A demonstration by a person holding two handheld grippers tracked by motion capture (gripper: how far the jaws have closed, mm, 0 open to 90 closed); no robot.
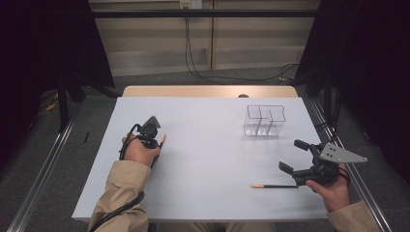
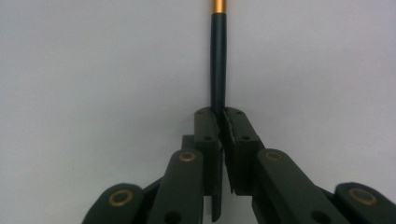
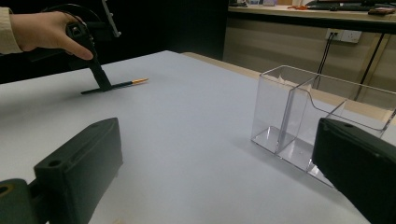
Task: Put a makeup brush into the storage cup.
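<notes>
Big white table (image 1: pixel 203 159), then a clear divided organizer (image 1: pixel 264 121) far right, no readable labels anywhere. Left gripper (image 2: pixel 220 122) is clamped on a dark pencil (image 2: pixel 218 65) lying on the table; right gripper (image 1: pixel 296 155) gapes wide over another pencil (image 1: pixel 274 186).

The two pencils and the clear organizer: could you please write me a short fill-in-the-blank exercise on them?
1. The left gripper is shut on a ____.
2. The right gripper has its jaws ____.
3. The second pencil lies on the ____.
4. The clear organizer holds ____ pencils.

Missing words: pencil; open; table; no
</notes>
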